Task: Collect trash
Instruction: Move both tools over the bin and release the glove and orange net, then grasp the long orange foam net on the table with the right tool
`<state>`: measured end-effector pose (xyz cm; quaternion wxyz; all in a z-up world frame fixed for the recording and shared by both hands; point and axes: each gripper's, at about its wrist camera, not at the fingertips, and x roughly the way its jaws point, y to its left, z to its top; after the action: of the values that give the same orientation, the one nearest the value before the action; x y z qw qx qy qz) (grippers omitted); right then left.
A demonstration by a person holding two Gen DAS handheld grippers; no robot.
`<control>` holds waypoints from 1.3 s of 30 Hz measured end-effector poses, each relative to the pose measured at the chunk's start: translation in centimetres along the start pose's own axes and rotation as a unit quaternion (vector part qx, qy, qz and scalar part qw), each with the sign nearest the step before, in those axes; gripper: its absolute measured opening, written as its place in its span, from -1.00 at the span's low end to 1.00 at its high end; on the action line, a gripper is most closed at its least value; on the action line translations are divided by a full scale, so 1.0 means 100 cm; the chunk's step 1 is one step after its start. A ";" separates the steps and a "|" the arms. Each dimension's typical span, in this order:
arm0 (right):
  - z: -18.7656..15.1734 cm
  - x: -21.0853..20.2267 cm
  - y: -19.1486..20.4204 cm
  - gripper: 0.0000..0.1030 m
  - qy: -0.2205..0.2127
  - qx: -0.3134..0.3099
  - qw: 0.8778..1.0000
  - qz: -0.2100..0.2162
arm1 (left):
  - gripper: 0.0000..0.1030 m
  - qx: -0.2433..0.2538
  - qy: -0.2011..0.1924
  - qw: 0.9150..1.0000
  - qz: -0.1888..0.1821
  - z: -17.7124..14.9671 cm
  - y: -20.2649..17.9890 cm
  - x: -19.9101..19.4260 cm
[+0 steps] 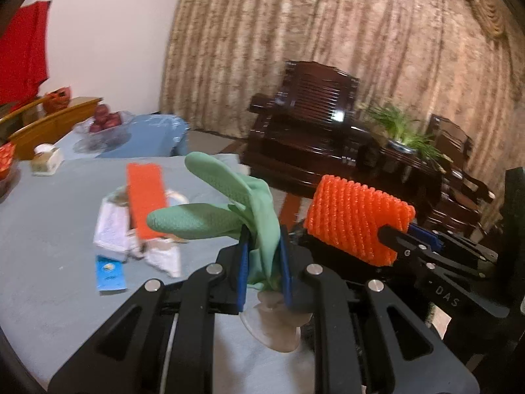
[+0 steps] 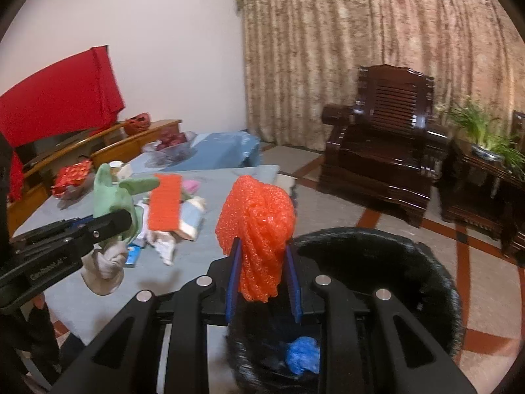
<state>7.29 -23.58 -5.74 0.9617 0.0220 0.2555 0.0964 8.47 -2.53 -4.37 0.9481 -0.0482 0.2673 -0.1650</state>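
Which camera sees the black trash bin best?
The right wrist view: the black trash bin shows its open rim below the orange foam net. The left wrist view shows only a dark sliver, too unclear to tell.

Green rubber glove (image 1: 236,210), fingers splayed, pinched in my left gripper (image 1: 262,262); orange foam net (image 2: 257,229), bunched upright, in my right gripper (image 2: 262,279) above the black bin (image 2: 436,262) holding blue crumpled trash (image 2: 302,354).

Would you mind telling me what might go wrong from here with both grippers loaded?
1. The orange foam net sleeve sits above the black bin's near rim; released now, it may fall outside.
2. The green rubber glove dangles from the left gripper over the table and could slip.
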 end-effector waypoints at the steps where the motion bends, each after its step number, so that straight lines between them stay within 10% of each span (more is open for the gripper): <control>1: -0.001 -0.002 -0.006 -0.51 -0.001 0.004 1.000 -0.007 | -0.70 0.007 0.001 1.000 -0.009 0.000 -0.008 0.004; 19: -0.028 -0.007 -0.098 -0.51 0.027 0.062 0.992 -0.106 | -0.68 0.068 0.046 0.991 -0.105 -0.013 -0.100 0.093; 23: -0.040 -0.005 -0.111 -0.42 0.038 0.071 0.989 -0.122 | -0.42 0.060 0.066 0.988 -0.123 -0.016 -0.106 0.110; 25: -0.046 -0.005 -0.117 -0.02 0.043 0.077 0.987 -0.135 | 0.04 0.048 0.071 0.988 -0.130 -0.017 -0.101 0.114; 30: -0.052 -0.012 -0.125 0.86 0.032 0.093 0.981 -0.165 | 0.38 0.045 0.054 0.992 -0.106 -0.015 -0.087 0.110; 39: -0.035 -0.018 -0.105 0.88 -0.014 0.097 0.983 -0.154 | 0.76 0.029 0.009 0.999 -0.012 -0.002 -0.026 0.066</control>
<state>5.88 -34.29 -8.86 0.9618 0.0769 0.2507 -0.0788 12.88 -7.18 -7.29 0.9448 -0.0228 0.2703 -0.1841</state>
